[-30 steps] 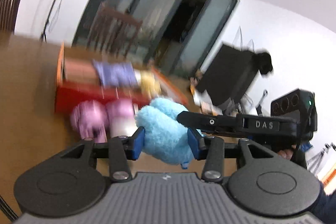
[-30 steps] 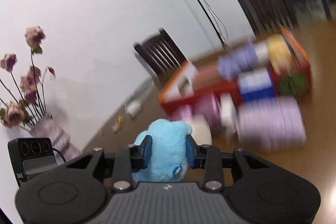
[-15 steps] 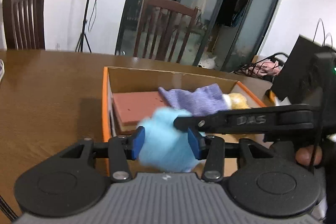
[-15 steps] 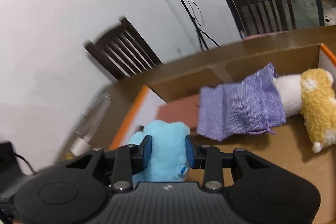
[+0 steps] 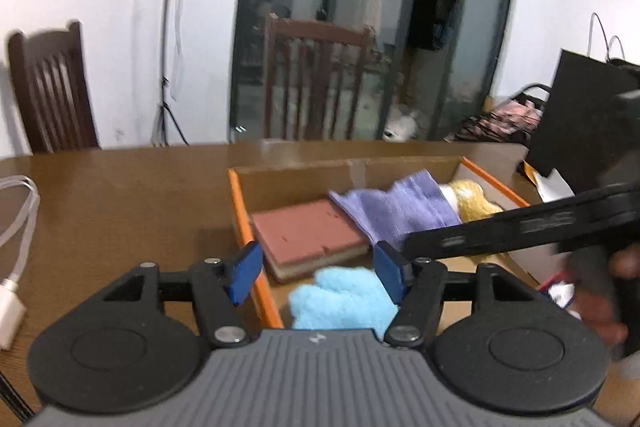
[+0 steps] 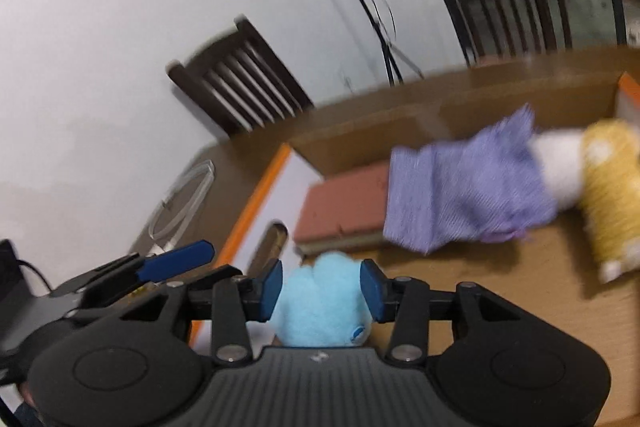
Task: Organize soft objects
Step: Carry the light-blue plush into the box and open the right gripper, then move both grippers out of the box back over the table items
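Room: white walls, dark chairs, glass doors | tabletop (image 5: 120,195): brown wood, box (image 5: 240,211) | my left claw (image 5: 316,273), right claw (image 6: 320,291): just opening, blue plush (image 5: 340,299) loose between.

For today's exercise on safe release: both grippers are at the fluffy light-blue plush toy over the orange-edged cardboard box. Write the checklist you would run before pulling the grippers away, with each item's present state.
1. Fluffy light-blue plush toy inside the orange-edged cardboard box: ok.
2. Left gripper clear of the toy: ok; jaws have just been opening, gaps show on both sides.
3. Right gripper clear of the toy: cannot tell; jaws have just been opening, but the blue pads sit very close to the fluff.
4. Toy resting on the box floor: cannot tell, its underside is hidden.
5. Toy apart from the brick-red sponge block: ok, in front of it.
6. Purple knitted pouch and yellow plush toy undisturbed in the box: ok.
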